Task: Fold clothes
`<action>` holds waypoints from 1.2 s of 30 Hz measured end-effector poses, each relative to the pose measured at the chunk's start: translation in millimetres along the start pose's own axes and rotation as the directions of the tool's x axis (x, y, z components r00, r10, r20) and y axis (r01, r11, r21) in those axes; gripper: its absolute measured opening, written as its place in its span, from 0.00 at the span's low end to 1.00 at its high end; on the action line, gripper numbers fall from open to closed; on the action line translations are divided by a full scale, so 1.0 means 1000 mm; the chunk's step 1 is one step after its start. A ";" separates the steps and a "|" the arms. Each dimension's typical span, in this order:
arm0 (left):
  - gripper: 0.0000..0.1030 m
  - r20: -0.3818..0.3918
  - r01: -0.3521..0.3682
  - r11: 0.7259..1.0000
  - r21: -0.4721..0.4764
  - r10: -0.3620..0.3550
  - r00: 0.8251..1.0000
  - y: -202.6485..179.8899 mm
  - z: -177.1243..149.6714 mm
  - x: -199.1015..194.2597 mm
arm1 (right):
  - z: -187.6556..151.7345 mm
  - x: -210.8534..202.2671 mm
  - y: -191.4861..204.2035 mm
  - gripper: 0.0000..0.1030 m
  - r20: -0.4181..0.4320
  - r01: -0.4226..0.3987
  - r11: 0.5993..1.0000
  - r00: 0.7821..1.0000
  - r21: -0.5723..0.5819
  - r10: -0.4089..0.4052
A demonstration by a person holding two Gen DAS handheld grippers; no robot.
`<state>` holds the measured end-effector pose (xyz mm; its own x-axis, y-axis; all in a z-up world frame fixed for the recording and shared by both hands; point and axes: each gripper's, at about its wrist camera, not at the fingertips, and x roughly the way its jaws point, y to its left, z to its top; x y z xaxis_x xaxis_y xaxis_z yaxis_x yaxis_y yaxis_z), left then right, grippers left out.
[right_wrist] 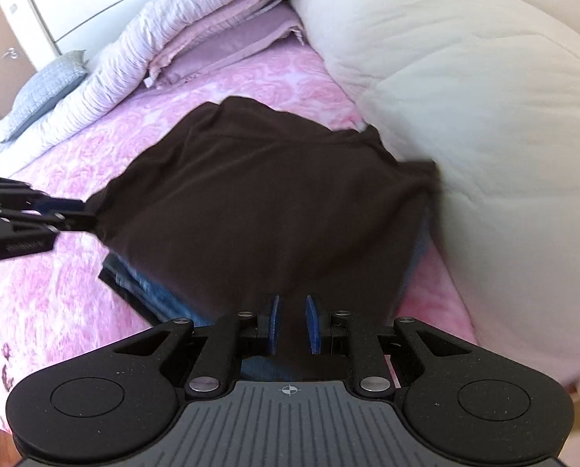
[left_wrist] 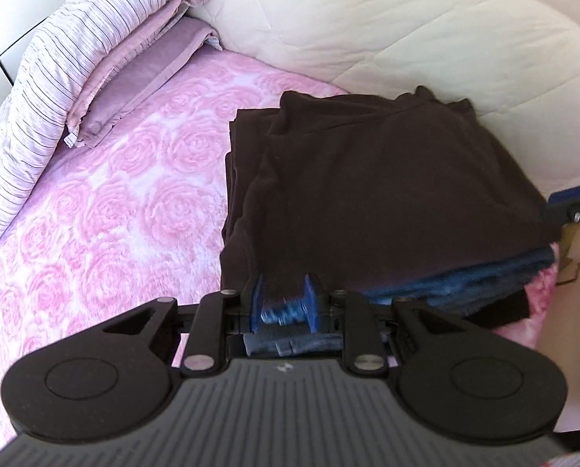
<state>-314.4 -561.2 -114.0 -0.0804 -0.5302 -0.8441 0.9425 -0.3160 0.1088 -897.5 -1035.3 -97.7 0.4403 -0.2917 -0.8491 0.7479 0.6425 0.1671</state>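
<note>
On the bed, the dark brown garment (left_wrist: 387, 179) lies folded into a thick, soft square on top of a stack of blue denim (left_wrist: 465, 284), all resting on the pink rose-textured bedspread (left_wrist: 126, 179). The left hand-held gripper (left_wrist: 284, 307) sits at the near edge of the pile, its blue pads standing a moderate way apart with a blurred bit of blue fabric between them; whether it grips that, I cannot tell. From the other side, the right hand-held gripper (right_wrist: 292, 323) has its pads narrowly parted, with dark cloth running into the gap. A puffy cream quilted duvet (right_wrist: 465, 89) presses against the garment's far side. Striped pillows (left_wrist: 76, 39) and a folded mauve sheet (left_wrist: 142, 74) lie at the head of the bed.
</note>
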 end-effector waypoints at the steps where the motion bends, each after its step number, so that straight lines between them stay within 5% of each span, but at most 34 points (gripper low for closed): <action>1: 0.19 0.010 0.009 1.000 0.002 -0.009 1.000 0.002 -0.002 -0.006 | -0.008 -0.006 0.004 0.39 0.004 0.021 1.000 1.000 0.018 -0.022; 2: 0.20 0.020 0.014 1.000 0.006 -0.015 1.000 0.002 -0.008 -0.014 | -0.015 -0.013 0.008 0.54 0.007 0.042 0.998 0.999 0.037 -0.043; 3: 0.21 0.031 0.020 1.000 0.010 -0.020 0.999 0.001 -0.015 -0.022 | -0.023 -0.020 0.013 0.58 0.015 0.060 0.996 0.998 0.061 -0.061; 7: 0.39 0.063 0.034 0.999 0.009 -0.034 0.997 0.007 -0.046 -0.064 | -0.049 -0.055 0.039 0.59 0.049 0.107 0.983 0.992 0.148 -0.115; 12: 0.79 0.106 0.044 0.999 -0.032 -0.040 0.994 0.022 -0.081 -0.118 | -0.068 -0.090 0.084 0.59 0.083 0.130 0.970 0.985 0.206 -0.150; 15: 0.94 0.114 0.051 0.997 -0.056 -0.045 0.992 0.031 -0.098 -0.139 | -0.072 -0.109 0.105 0.60 0.104 0.160 0.962 0.977 0.222 -0.186; 24: 0.95 0.152 0.048 0.997 -0.060 -0.039 0.988 0.028 -0.129 -0.185 | -0.082 -0.155 0.139 0.61 0.136 0.202 0.952 0.962 0.231 -0.237; 28: 0.95 0.179 0.054 0.995 -0.082 -0.039 0.983 0.019 -0.124 -0.195 | -0.078 -0.162 0.140 0.90 0.145 0.189 0.958 0.964 0.214 -0.223; 36: 0.95 0.144 0.032 0.991 -0.132 -0.013 0.989 -0.004 -0.106 -0.197 | -0.076 -0.172 0.132 0.90 0.143 0.161 0.979 0.973 0.126 -0.178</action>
<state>-268.0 -372.0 -3.7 -0.1382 -0.6342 -0.7607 0.9739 -0.2265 0.0119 -912.4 -846.0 32.5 0.3663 -0.5001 -0.7847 0.8655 0.4928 0.0899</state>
